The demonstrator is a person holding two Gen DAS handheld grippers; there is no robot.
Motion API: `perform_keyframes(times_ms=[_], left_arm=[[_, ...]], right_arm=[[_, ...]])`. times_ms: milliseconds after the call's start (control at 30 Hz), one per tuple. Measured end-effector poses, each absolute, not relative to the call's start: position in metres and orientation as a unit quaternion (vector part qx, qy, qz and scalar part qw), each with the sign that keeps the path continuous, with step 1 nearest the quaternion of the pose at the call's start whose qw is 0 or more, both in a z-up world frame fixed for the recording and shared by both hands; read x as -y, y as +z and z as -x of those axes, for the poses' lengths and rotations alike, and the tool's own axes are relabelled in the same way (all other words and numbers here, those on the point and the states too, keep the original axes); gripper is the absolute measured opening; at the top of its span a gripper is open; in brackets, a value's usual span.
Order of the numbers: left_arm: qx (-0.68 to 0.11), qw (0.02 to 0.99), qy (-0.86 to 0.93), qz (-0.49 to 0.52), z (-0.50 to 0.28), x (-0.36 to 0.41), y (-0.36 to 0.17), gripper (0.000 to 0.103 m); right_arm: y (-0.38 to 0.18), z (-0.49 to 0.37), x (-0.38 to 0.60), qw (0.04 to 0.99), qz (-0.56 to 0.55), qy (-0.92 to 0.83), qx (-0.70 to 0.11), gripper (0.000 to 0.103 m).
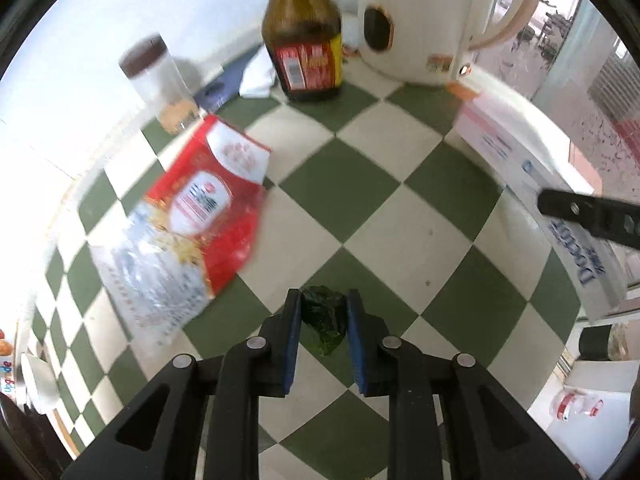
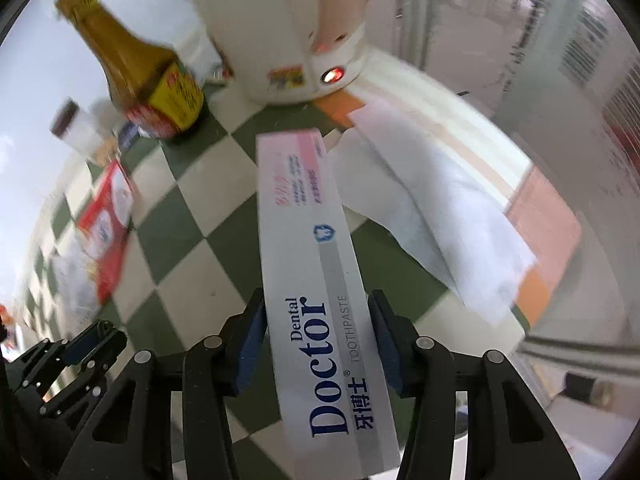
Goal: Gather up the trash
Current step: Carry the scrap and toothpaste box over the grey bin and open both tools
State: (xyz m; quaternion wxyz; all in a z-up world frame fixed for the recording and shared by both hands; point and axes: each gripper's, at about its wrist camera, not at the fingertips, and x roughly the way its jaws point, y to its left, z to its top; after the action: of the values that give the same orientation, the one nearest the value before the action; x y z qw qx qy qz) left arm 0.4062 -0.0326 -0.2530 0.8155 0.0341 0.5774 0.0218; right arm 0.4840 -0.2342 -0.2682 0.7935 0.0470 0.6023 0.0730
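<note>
My left gripper point(image 1: 323, 322) has its jaws closed on a small crumpled dark green wrapper point(image 1: 325, 320), and they hold it above the checkered tablecloth point(image 1: 332, 196), near the front edge of the table as this camera sees it. I judge this piece as very light and soft. It crushes easily, so the pads do not need force, but it could slip out if I relax them. Most of its bulk is between the blue pads, and only a small tail hangs below.

My right gripper point(image 2: 318, 344) has its jaws on both long sides of the toothpaste box point(image 2: 308, 248), at the end that carries the big printed name. Whether they press fully I cannot tell, but the pads look to touch the cardboard. The box lies along the right edge of the table, just beside a white paper sheet point(image 2: 432, 216), and its far end points toward the white kettle point(image 2: 288, 28). I think the box is light, thin cardboard, probably empty, stiff along its length but easy to dent across. Because I hold it at one end, the far end may swing or droop, so a hold nearer the middle would be safer.

The red snack bag point(image 1: 200, 216) near the left edge is still to collect. It looks like slippery crinkly foil, so I would pinch it at a free edge.
</note>
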Motion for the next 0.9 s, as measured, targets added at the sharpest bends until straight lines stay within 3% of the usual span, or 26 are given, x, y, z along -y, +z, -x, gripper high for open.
perform_keyframes(times_ms=[267,533,733,900], left_arm=[[-0.527,0.847,-0.022,-0.074,-0.385,0.094,-0.197,0.019],[-0.494,0.845,-0.154,-0.132,-0.35,0.228,-0.171,0.019],[-0.51,0.8,-0.26,-0.182,-0.298,0.35,-0.2,0.019],[-0.592,0.718,-0.315,-0.185,-0.26,0.435,-0.296,0.019]], right_arm=[[-0.214,-0.403,0.305,0.827,-0.144,0.034,-0.542,0.051],[-0.208,-0.284,0.436,0.826,-0.223,-0.076,-0.513,0.051],[-0.247,-0.17,0.539,0.783,-0.291,-0.185,-0.518,0.051],[-0.318,-0.081,0.599,0.728,-0.348,-0.247,-0.536,0.051]])
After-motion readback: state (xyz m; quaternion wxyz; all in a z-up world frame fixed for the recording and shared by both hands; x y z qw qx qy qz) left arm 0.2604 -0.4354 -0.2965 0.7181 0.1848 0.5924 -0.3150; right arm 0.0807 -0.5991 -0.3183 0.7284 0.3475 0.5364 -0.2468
